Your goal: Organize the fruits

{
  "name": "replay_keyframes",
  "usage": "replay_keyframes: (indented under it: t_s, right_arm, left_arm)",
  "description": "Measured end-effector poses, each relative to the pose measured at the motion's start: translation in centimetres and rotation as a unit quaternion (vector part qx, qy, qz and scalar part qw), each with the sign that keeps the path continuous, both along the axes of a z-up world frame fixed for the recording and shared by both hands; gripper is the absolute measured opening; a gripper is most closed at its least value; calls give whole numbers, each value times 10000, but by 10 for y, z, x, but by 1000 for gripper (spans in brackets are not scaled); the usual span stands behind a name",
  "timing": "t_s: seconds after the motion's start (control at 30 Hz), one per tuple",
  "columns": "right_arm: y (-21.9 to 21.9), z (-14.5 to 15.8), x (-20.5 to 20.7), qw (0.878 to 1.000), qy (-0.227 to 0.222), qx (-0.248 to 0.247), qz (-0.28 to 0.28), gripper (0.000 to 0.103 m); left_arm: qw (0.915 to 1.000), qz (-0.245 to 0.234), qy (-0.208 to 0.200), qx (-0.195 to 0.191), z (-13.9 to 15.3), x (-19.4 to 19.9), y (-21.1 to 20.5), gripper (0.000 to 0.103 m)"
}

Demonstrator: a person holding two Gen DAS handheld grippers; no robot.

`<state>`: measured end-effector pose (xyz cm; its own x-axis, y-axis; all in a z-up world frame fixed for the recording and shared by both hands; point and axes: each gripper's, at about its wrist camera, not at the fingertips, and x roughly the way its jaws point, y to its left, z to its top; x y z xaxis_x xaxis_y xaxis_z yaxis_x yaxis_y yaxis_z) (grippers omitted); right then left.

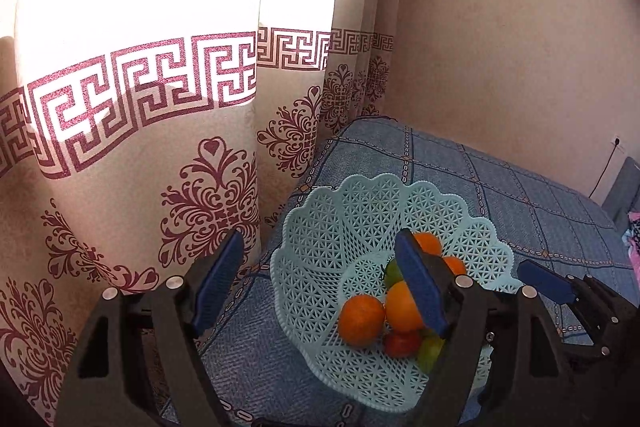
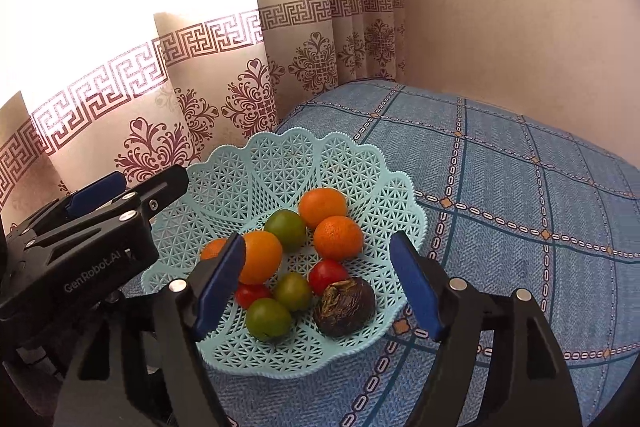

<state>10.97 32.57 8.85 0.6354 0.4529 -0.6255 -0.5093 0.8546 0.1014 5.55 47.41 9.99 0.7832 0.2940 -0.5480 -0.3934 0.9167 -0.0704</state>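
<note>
Left wrist view first: the left gripper has its two blue-padded fingers spread wide with nothing between them, hanging over the near-left rim of the pale turquoise lattice plastic basket. The basket sits on a blue checked tablecloth, and the fruit is piled in its bottom at about 4 o'clock from the basket's centre: round oranges, a small red tomato and a green tomato, partly hidden behind the right finger. The other gripper pokes in at 3 o'clock. A cream curtain with maroon scroll and key pattern hangs behind.

Right wrist view: the right gripper is also wide open and empty, hovering just over the near side of the same basket. Inside it I count four oranges, three green tomatoes, two red tomatoes and one dark wrinkled purple-brown round fruit at about 5 o'clock in the basket. The left gripper sits at 9 o'clock by the basket's rim; from here I can't tell how far it's open.
</note>
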Motion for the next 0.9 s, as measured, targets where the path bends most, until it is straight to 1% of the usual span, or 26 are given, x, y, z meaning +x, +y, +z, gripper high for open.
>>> replay_keyframes:
  t_s: [0.1, 0.17, 0.27, 0.3, 0.33, 0.47, 0.67, 0.9]
  right_arm:
    - [-5, 3, -7, 9999, -130, -59, -64, 88]
    - [-8, 5, -11, 9997, -213, -92, -122, 92]
    - [-12, 7, -18, 9991, -344, -164, -198, 94]
    - [-14, 8, -20, 9988, -388, -196, -224, 97]
    - [-14, 9, -22, 9985, -432, -223, -245, 98]
    - [-18, 10, -29, 9972, -553, -357, -349, 98]
    - [-27, 7, -36, 9964, -602, -397, -454, 98]
    - [-33, 8, -45, 9920, -909, -588, -651, 98]
  left_arm:
    - [9999, 9, 9, 121, 1, 0, -4, 81]
    - [9999, -7, -1, 145, 2, -1, -5, 84]
    - [9998, -29, -7, 215, 4, -3, -8, 84]
    - [9997, -44, -4, 239, 4, -5, -10, 84]
    - [9996, -60, 4, 266, 5, -6, -11, 84]
    - [9992, -89, 45, 390, 4, -13, -17, 85]
    - [9984, -40, 101, 551, 3, -26, -19, 86]
    - [9965, 44, 131, 829, 4, -40, -24, 86]
